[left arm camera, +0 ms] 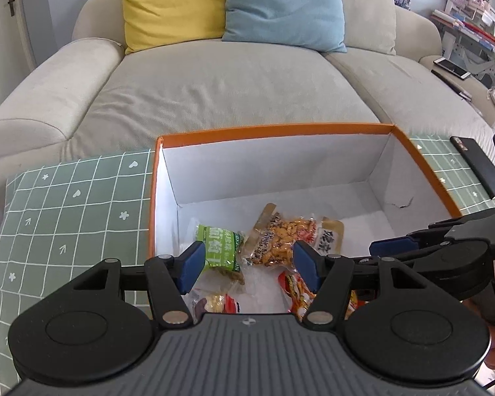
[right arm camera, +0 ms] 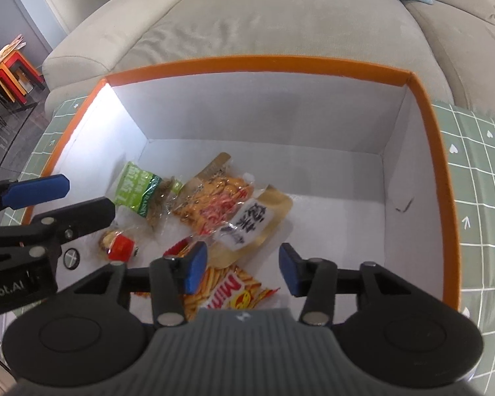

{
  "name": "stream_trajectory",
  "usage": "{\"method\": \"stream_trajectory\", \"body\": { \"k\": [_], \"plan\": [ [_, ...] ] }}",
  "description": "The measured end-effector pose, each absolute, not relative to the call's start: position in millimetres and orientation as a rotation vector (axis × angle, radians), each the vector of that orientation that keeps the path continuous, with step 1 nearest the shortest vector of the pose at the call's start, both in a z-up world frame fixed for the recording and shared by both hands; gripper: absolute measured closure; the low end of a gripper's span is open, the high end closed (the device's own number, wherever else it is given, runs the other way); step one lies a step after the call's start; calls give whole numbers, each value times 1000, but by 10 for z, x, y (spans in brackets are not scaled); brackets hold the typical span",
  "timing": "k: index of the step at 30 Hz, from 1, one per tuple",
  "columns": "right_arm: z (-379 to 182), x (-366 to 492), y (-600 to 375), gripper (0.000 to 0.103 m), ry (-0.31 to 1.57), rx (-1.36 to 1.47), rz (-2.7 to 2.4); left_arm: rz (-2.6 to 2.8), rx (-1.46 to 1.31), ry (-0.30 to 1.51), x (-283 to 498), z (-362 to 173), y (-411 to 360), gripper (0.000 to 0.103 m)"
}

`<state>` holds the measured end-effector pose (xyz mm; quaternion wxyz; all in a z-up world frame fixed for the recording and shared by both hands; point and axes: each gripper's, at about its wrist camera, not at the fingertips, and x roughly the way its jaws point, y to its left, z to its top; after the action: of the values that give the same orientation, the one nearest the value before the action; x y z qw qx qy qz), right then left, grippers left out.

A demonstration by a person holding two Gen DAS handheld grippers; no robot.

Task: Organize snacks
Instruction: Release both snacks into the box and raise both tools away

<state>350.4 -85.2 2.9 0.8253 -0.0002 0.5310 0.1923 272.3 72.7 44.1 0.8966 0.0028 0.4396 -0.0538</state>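
An orange-rimmed white box (left arm camera: pixel 274 130) (right arm camera: pixel 247 62) stands on a green gridded tablecloth (left arm camera: pixel 66 214). On its floor lie a green packet (right arm camera: pixel 137 188), a clear packet of orange crackers (right arm camera: pixel 214 204), a tan packet with a white label (right arm camera: pixel 257 221), a small red-and-yellow packet (right arm camera: pixel 120 244) and a red-yellow chip packet (right arm camera: pixel 227 292). My left gripper (left arm camera: pixel 247 260) hovers over the box's near left part, open with nothing between its blue pads. My right gripper (right arm camera: pixel 242 264) hangs open above the chip packet, which lies loose below it. Each gripper shows in the other's view.
A beige sofa (left arm camera: pixel 231 76) with a yellow cushion (left arm camera: pixel 171 3) and a blue cushion (left arm camera: pixel 280 3) sits just behind the table. A black flat object (left arm camera: pixel 478 165) lies on the tablecloth right of the box. Red and orange stools (right arm camera: pixel 13 66) stand far left.
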Motion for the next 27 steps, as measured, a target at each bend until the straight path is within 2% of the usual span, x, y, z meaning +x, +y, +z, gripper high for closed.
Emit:
{"method": "stream_trajectory", "body": {
  "k": [2,7,17,20,27],
  "plan": [
    [97,3444,-854,49,1114,-5,411,-110,-5,914,2687,473,737,37],
    [279,3236,-920,38,1082,-2,424,-92,-2,886,2523,603,746,38],
    [740,2642,-1122,34,902,22,455,-74,48,772,1997,892,623,41],
    [803,2389,-1220,29,854,37,480,-74,34,744,1785,926,570,41],
    [798,1720,-1483,29,724,49,467,-85,-25,703,1330,929,508,41]
  ]
}}
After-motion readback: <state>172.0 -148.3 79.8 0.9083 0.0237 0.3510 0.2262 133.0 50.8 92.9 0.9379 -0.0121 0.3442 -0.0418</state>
